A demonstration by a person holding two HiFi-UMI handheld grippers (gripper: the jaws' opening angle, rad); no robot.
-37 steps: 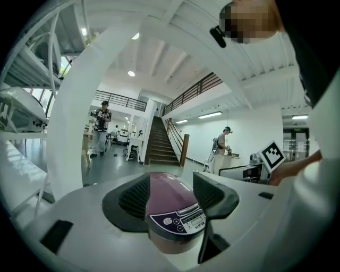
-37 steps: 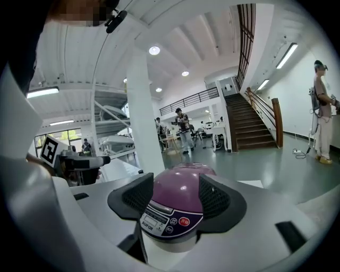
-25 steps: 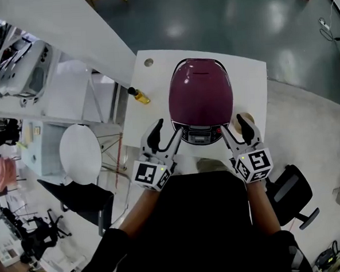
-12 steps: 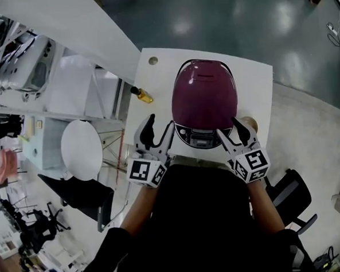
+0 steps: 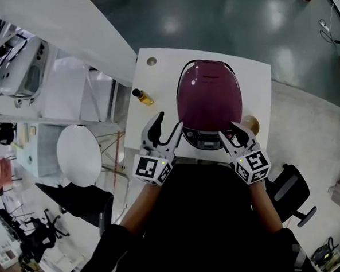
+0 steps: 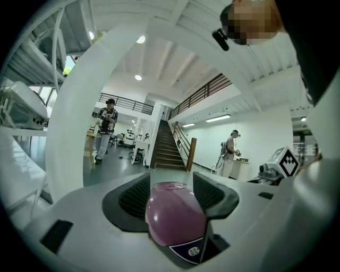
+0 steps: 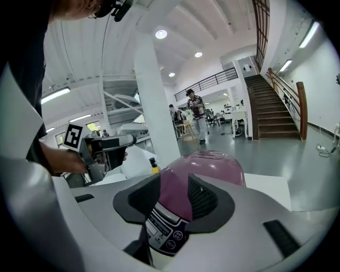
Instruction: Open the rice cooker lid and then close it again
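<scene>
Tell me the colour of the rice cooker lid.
The lid is plum purple, clearest in the head view.

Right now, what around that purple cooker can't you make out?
- Print on the rice cooker's control panel: tiny in the head view, partly behind a jaw in the right gripper view.
- Round tan thing: head view, half hidden by the right gripper, whose jaws have just been closing with the cooker's front between them; contact unclear.
- Cooker's base: left gripper view, behind the left gripper itself.
</scene>
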